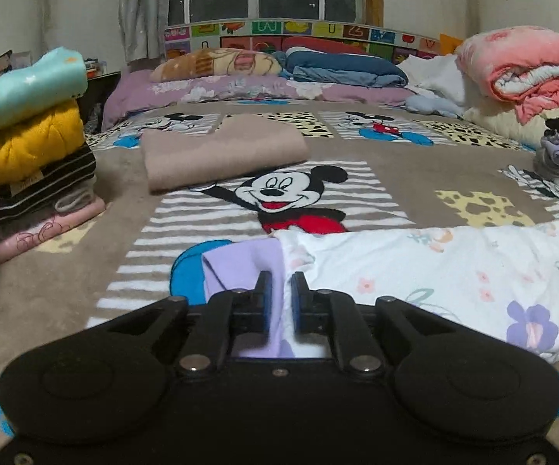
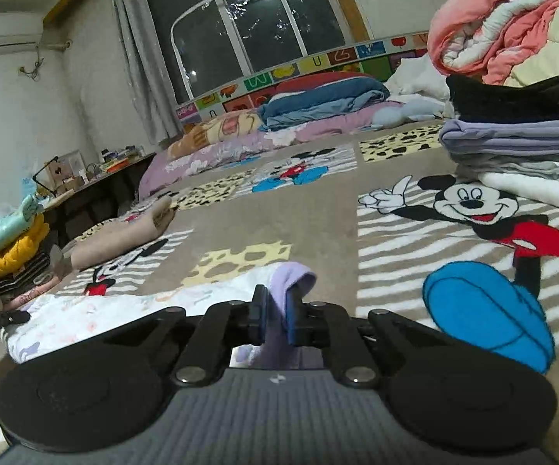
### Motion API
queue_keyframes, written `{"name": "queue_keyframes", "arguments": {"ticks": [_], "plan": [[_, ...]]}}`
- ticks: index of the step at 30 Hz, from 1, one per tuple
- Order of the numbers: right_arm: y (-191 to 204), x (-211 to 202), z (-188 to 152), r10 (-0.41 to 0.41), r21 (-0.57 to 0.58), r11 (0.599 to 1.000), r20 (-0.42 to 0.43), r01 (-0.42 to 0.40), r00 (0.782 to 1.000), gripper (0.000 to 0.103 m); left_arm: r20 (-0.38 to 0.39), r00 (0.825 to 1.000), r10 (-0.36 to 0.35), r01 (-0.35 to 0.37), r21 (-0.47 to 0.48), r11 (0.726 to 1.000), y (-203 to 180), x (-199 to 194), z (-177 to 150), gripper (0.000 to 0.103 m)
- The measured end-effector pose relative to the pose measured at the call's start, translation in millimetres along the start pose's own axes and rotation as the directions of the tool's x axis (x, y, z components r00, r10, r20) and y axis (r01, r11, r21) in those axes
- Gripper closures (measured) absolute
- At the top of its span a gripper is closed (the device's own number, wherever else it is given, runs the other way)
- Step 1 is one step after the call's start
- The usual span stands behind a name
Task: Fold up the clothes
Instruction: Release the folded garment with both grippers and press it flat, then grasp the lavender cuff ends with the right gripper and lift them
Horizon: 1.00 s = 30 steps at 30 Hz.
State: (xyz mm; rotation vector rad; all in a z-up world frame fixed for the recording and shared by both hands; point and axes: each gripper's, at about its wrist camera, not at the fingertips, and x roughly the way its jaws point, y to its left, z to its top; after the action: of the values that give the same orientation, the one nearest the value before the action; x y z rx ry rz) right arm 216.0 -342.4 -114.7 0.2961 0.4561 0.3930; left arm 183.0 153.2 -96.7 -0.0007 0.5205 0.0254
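A white floral garment with lilac trim (image 1: 434,271) lies on the Mickey Mouse blanket (image 1: 395,178) near the bed's front edge. My left gripper (image 1: 280,290) is shut on its lilac-trimmed left end, low over the blanket. In the right wrist view the garment (image 2: 105,310) stretches off to the left. My right gripper (image 2: 277,306) is shut on its lilac cuff (image 2: 293,275), which sticks up between the fingers.
A folded beige garment (image 1: 221,151) lies mid-bed. A stack of folded clothes (image 1: 23,147) stands at the left, another stack (image 2: 519,143) at the right. Pillows and quilts (image 1: 337,66) lie by the headboard, a pink quilt (image 1: 523,66) at the right.
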Motion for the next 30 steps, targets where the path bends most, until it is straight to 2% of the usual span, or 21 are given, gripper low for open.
{"name": "queue_keyframes", "arguments": {"ticks": [5,8,9,10,11,12,14,17,21,23,25,28,30], "plan": [[-12,7,-2,0.008,0.066,0.998,-0.070,-0.003,0.998,0.092,-0.008,1.000,0.010,-0.009,0.015,1.000,-3,3,-2,0.094],[-25,20,-13,-0.014,0.149,0.988,-0.140,0.035,0.990,0.087,-0.015,1.000,0.025,-0.025,0.020,0.999,-4,2,-3,0.081],[-25,21,-15,-0.031,0.149,0.987,-0.140,0.052,0.990,0.083,-0.002,0.999,0.043,-0.043,0.007,0.999,-3,-3,-1,0.070],[-21,19,-13,-0.046,0.127,0.990,-0.129,0.062,0.991,0.081,0.022,0.997,0.067,-0.067,0.000,0.998,-4,-10,1,0.062],[-18,16,-13,-0.058,0.105,0.992,-0.120,0.070,0.991,0.080,0.042,0.996,0.075,-0.075,0.005,0.997,-7,-17,2,0.062],[-17,13,-13,-0.067,0.097,0.992,-0.115,0.078,0.991,0.074,0.061,0.995,0.080,-0.081,0.009,0.997,-10,-24,3,0.062],[-21,7,-14,-0.062,0.140,0.987,-0.103,0.076,0.993,0.068,0.081,0.995,0.053,-0.055,0.025,0.998,-23,-35,4,0.062],[-27,-4,-12,-0.079,0.177,0.980,-0.063,0.089,0.995,0.067,0.074,0.996,-0.055,0.051,0.046,0.998,-57,-41,1,0.062],[-29,-17,-9,-0.070,0.182,0.981,-0.018,0.072,0.997,0.067,0.040,0.982,-0.184,0.181,0.061,0.982,-112,-35,-4,0.061],[-22,-12,-13,-0.072,0.129,0.989,-0.061,0.079,0.996,0.067,0.024,0.976,-0.215,0.213,0.082,0.974,-137,-30,-8,0.054],[-13,-4,-18,-0.079,0.065,0.994,-0.114,0.087,0.990,0.066,-0.018,0.981,-0.193,0.194,0.115,0.974,-153,-17,-18,0.044],[0,6,-27,-0.096,-0.031,0.995,-0.192,0.092,0.977,0.057,-0.076,0.985,-0.157,0.168,0.165,0.972,-177,3,-33,0.040],[-3,3,-25,-0.078,0.009,0.997,-0.186,0.081,0.979,0.056,-0.082,0.986,-0.146,0.158,0.162,0.974,-178,2,-31,0.040]]}}
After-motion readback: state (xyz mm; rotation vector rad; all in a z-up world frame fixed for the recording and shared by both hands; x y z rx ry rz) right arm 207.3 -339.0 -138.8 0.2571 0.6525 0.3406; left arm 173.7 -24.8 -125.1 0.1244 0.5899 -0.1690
